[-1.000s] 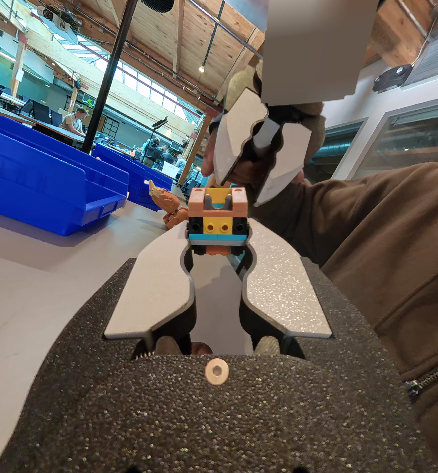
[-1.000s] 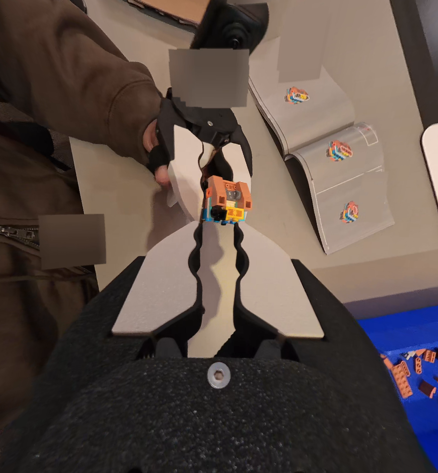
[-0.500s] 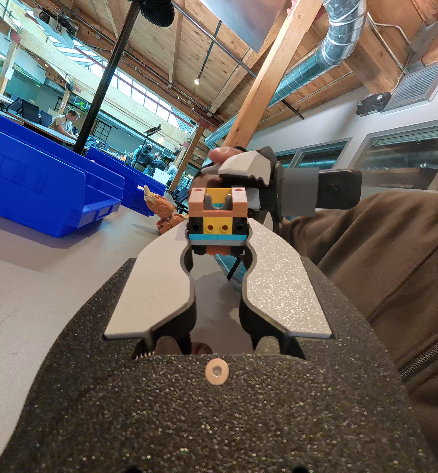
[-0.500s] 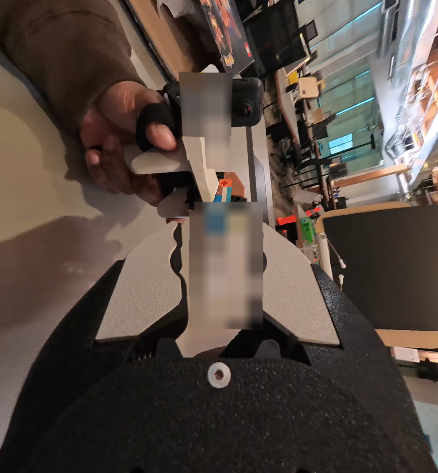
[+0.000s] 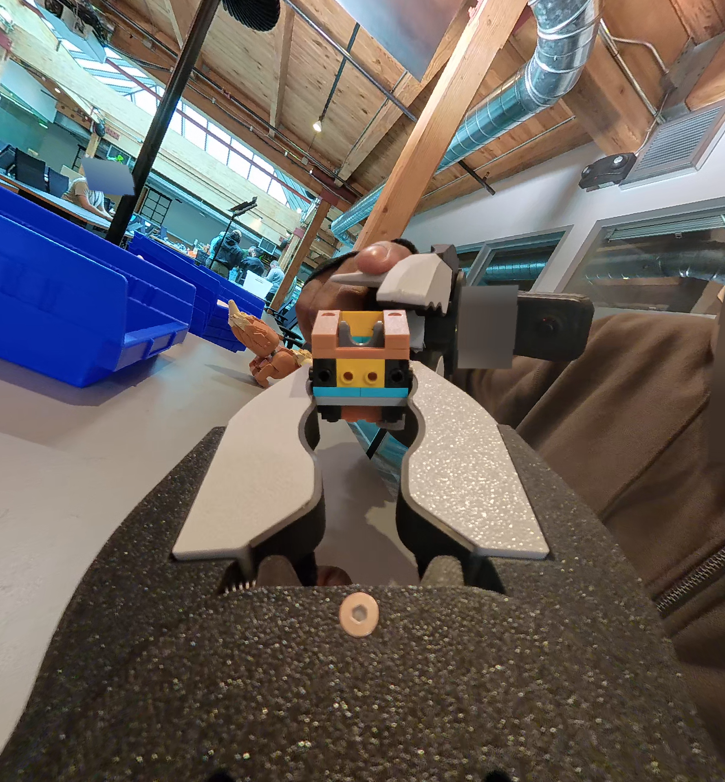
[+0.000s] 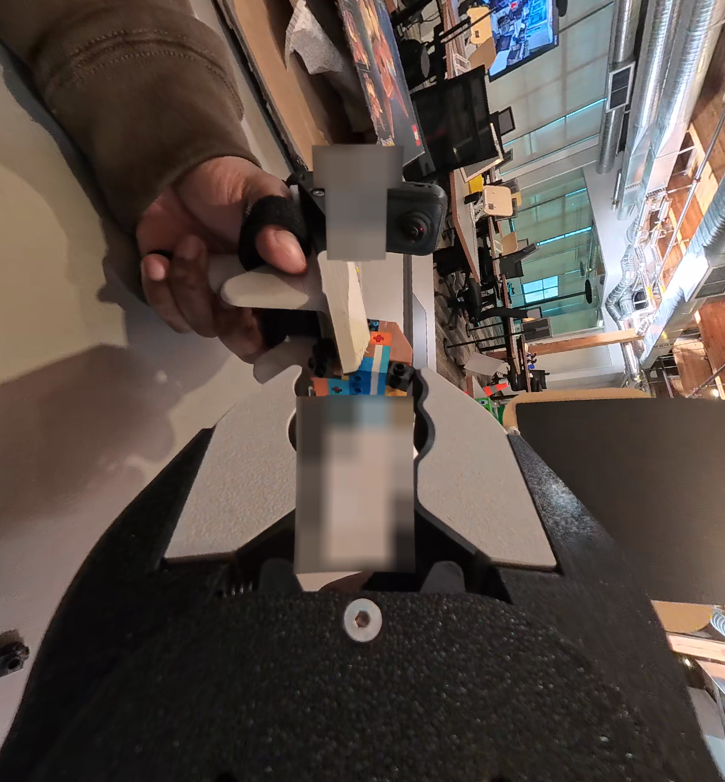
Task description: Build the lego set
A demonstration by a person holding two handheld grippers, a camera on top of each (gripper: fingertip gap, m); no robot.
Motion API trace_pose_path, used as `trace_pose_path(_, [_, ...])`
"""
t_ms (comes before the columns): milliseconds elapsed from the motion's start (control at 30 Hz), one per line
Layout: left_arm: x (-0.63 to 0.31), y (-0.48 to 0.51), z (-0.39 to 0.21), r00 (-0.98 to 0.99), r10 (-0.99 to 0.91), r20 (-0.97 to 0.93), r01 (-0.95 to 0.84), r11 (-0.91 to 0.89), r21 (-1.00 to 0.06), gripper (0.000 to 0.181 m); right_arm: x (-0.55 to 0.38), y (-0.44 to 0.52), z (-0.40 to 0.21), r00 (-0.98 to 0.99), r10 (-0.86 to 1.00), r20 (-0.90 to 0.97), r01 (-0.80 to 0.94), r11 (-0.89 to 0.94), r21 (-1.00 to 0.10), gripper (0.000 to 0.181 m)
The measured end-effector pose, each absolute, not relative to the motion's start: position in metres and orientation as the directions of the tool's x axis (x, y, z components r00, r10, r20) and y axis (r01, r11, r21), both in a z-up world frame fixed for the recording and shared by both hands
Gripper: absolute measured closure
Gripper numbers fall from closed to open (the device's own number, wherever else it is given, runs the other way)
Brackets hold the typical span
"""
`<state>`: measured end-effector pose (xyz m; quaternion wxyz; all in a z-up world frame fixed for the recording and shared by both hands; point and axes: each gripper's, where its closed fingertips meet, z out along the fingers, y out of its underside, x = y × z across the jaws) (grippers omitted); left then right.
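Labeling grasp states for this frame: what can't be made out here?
- Right wrist view: a mosaic patch hides the right gripper gap, so its closure can't be read.
- Left wrist view: the lego build hides the right gripper's tips behind it.
- Right wrist view: the left gripper covers part of the build.

Left gripper (image 5: 360, 391) clamped, level; right gripper (image 6: 354, 387) rolled sideways facing it, spread uncertain.

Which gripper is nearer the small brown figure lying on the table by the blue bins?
Left. The left gripper, shut on the lego block, sits just beside the brown figure; the right gripper is behind the block, farther off.
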<state>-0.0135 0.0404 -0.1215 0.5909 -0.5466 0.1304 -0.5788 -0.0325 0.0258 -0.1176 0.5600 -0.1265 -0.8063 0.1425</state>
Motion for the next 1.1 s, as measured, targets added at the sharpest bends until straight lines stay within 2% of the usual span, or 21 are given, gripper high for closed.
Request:
trace_pose_path(267, [-0.0126,0.04,-0.1221,0.289,-0.825,0.486,0.542,-0.277,-0.793,0.144,-0.0337,0.0246,-0.1191,-0.344,0.358,0.868,0.043,0.93,-0.366,0.135])
trace_pose_path(767, [-0.0157,0.0399,-0.1182,0.224,-0.814,0.537,0.604,-0.316,-0.732,0.144,-0.0378,0.0247,-0.1168,-0.333,0.44,0.834,0.046,0.891,-0.452,0.137])
trace_pose_path(1100, [-0.0158,0.0401,-0.1191,0.228,-0.809,0.542,0.604,-0.319,-0.73,0.144,-0.038,0.0254,-0.1175,-0.341,0.427,0.838,0.054,0.898,-0.436,0.138])
